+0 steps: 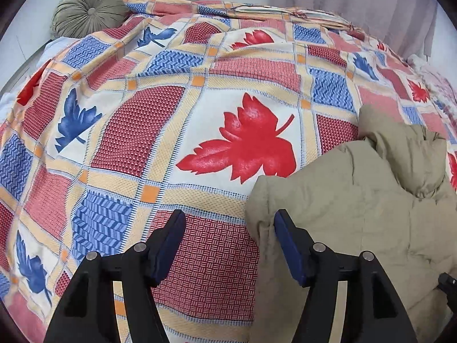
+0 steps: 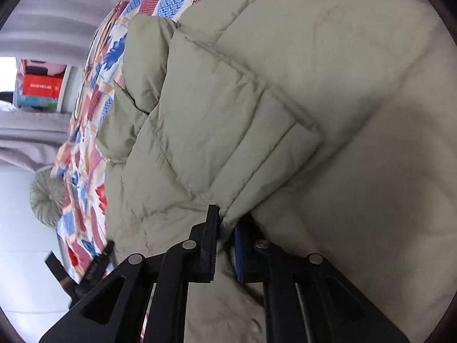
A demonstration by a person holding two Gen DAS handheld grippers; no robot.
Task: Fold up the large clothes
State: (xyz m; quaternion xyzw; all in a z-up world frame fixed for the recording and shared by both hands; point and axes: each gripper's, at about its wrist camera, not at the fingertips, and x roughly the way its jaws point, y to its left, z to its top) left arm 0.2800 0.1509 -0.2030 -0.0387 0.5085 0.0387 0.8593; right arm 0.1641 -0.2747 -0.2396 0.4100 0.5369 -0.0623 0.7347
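The right gripper (image 2: 225,225) grasps the beige puffer jacket (image 2: 285,100); the left gripper (image 1: 230,228) hovers released over the leaf-patterned bedspread (image 1: 171,131).

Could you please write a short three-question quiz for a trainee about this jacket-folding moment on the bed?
1. True or false: the left gripper is shut on the beige puffer jacket.
2. What does the right gripper pinch: A) the leaf-patterned bedspread, B) the jacket, C) the round green cushion?
3. Fill in: the jacket lies on the ____.

Key: 1 false, it is open; 2 B; 3 bedspread.
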